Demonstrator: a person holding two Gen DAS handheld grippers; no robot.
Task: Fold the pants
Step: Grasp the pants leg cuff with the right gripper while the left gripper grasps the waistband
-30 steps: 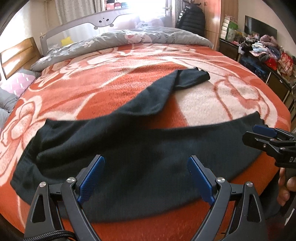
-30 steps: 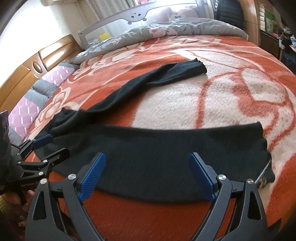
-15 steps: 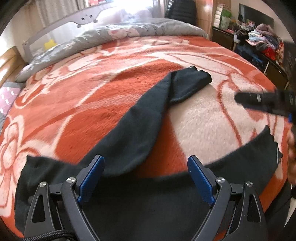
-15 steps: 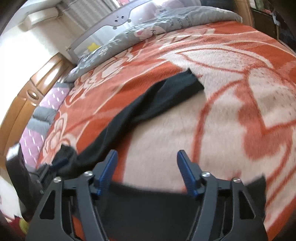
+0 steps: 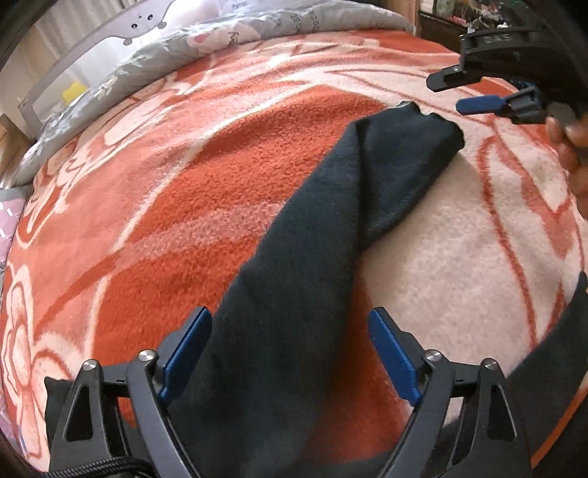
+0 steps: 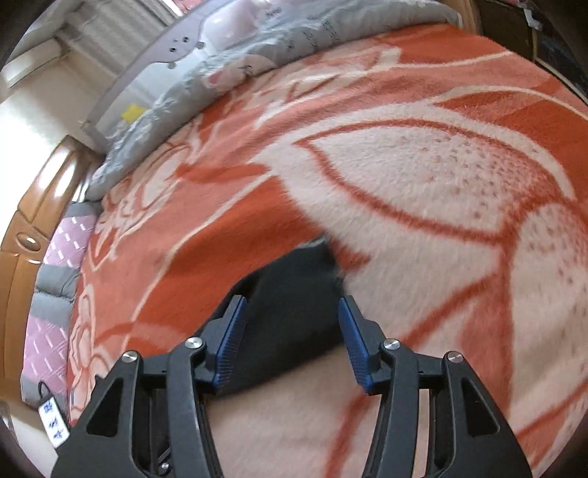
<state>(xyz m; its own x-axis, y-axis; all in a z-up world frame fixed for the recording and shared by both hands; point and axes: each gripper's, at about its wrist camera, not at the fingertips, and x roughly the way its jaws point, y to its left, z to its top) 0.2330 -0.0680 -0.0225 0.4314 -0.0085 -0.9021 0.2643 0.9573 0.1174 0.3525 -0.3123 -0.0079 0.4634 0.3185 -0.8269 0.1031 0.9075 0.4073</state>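
The dark pants (image 5: 316, 264) lie on the orange and cream blanket (image 5: 191, 191). One leg runs away from me to its cuff (image 5: 411, 139); the other leg shows at the right edge (image 5: 558, 353). My left gripper (image 5: 290, 353) is open and straddles the far leg above its middle. My right gripper (image 6: 290, 342) is open, with the cuff end (image 6: 294, 294) between its fingers; it also shows in the left wrist view (image 5: 466, 92) just beyond the cuff.
A grey quilt (image 5: 205, 40) and a grey bed rail (image 5: 110, 33) lie at the far side. A wooden headboard (image 6: 33, 235) and pink pillows (image 6: 55, 309) are to the left. Dark furniture (image 5: 441, 22) stands at the far right.
Both grippers have moved forward over the bed, from the near leg to the far leg. The right gripper has reached the cuff and its fingers have narrowed.
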